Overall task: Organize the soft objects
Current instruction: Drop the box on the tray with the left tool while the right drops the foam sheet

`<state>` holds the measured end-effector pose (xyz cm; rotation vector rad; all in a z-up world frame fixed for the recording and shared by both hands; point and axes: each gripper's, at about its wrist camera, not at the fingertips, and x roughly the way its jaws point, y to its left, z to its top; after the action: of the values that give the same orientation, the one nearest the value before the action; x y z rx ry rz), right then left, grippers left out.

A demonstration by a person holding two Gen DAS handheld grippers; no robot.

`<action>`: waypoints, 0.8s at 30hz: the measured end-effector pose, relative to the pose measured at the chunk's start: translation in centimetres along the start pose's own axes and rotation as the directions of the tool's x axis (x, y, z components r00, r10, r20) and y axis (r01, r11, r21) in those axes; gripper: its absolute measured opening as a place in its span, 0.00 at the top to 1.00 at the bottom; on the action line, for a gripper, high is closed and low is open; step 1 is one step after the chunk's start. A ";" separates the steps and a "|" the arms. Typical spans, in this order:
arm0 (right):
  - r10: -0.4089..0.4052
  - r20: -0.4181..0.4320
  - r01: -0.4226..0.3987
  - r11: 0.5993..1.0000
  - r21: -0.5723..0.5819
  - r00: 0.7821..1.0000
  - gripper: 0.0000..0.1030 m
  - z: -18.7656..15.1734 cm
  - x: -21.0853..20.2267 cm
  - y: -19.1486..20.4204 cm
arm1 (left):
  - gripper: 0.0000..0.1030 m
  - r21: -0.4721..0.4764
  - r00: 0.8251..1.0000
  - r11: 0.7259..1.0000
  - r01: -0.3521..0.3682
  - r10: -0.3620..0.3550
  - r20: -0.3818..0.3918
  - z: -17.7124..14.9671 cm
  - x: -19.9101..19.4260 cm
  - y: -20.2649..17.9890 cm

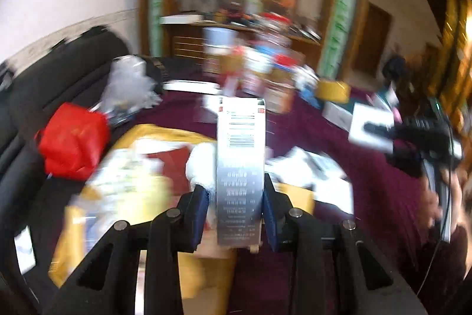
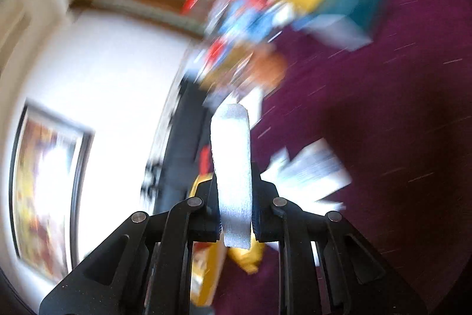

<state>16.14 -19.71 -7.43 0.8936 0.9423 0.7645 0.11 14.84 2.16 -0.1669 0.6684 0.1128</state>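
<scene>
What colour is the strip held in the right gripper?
White, a textured strip; it shows best in the right wrist view.

Black plastic left gripper [image 1: 236,214] and right gripper [image 2: 236,211], blue-padded jaws, silver pins.

In the left wrist view, the maroon desk [image 1: 339,138] lies bare through the centre right of the frame. A red bag [image 1: 73,140] blocks the left, packages [image 1: 253,70] crowd the upper centre, and papers [image 1: 312,170] with a yellow cloth [image 1: 153,138] fill the lower middle.
</scene>
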 end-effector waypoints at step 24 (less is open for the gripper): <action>-0.220 -0.426 0.120 0.961 -0.249 0.878 0.61 -10.0 24.0 13.4 | 0.67 -0.246 0.943 0.938 0.245 -0.289 -0.163 -3.0 -0.9 9.8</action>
<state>14.43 9.48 -6.78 0.4353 1.3004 0.9209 -4.01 23.82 -0.74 -0.4890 0.8239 -0.0944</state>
